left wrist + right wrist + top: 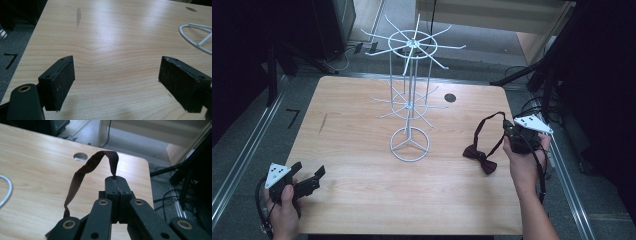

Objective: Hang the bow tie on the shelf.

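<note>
A dark red bow tie (481, 156) hangs by its strap (487, 121) at the right side of the wooden table (362, 150), its bow low near the tabletop. My right gripper (508, 125) is shut on the strap (87, 168), which loops up and out from between the closed jaws of my right gripper (115, 180). A white wire display stand (411, 100) with hooked arms stands at the table's middle. My left gripper (308, 176) is at the near left corner, open, with bare wood between the pads (61, 80) of my left gripper (117, 82).
A round cable hole (450, 97) lies in the table behind the stand. The stand's ring base (197, 40) is ahead and to the right of the left gripper. Dark frame legs and cables (537, 100) sit off the right edge.
</note>
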The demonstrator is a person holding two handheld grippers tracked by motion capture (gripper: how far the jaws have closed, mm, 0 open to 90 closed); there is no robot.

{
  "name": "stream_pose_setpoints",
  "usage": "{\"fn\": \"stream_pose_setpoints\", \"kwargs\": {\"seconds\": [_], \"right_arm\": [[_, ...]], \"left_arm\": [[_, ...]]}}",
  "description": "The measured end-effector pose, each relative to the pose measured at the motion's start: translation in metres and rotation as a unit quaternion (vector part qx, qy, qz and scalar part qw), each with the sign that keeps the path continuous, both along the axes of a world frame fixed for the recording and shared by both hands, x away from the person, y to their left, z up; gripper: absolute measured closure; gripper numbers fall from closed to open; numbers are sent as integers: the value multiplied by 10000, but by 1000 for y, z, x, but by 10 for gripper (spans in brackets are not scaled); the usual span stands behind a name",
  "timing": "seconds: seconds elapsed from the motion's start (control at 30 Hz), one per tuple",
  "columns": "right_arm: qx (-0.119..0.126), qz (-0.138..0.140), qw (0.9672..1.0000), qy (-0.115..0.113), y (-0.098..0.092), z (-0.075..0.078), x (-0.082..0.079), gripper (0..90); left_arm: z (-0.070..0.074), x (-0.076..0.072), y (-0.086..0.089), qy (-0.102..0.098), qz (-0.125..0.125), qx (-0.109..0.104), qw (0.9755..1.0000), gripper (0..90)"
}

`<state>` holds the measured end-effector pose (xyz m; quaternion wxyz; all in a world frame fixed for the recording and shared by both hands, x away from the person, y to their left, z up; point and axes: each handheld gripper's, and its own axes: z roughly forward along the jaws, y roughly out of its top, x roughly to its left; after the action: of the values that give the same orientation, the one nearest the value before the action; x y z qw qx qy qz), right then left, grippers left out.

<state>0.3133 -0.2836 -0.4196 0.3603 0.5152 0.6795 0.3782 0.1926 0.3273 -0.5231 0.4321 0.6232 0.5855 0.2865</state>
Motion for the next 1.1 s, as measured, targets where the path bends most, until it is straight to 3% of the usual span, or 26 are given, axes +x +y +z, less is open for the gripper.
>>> {"fn": "stream_pose_setpoints", "kwargs": {"seconds": [0.43, 0.63, 1.1], "right_arm": [[150, 141, 9976, -654, 15, 20, -9, 900], [161, 373, 9956, -845, 25, 25, -11, 900], [218, 550, 9912, -1182, 50, 33, -15, 900]], "left_arm": [[0, 0, 0, 4, 2, -14, 10000, 144], [0, 0, 0, 6, -1, -11, 10000, 144], [0, 0, 1, 6, -10, -12, 10000, 144]]}}
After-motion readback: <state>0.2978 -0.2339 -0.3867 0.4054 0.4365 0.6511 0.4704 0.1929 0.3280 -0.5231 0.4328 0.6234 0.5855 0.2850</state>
